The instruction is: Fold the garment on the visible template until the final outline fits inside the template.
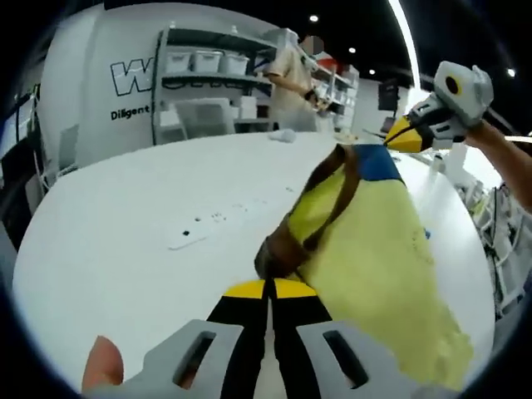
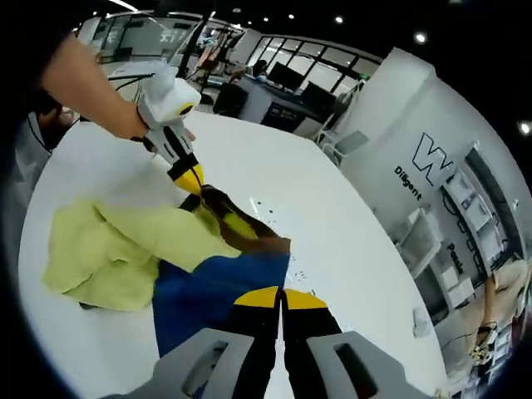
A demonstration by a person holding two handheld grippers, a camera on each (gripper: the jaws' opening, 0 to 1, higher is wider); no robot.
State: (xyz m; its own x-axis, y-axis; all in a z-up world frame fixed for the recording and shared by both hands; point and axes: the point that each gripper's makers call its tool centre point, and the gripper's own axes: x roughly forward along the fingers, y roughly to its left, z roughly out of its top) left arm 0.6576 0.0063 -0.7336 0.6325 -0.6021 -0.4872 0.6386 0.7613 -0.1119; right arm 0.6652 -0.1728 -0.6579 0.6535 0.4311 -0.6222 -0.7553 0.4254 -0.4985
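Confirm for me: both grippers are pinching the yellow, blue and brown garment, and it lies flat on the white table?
Not flat. In the left gripper view the garment hangs lifted between the left gripper and right gripper above the white table. Both grippers are pinching it.

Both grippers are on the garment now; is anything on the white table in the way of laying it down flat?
Nothing visible. The garment hangs between the left gripper and right gripper, jaws closed on it; the white table beneath carries only small dark marks.
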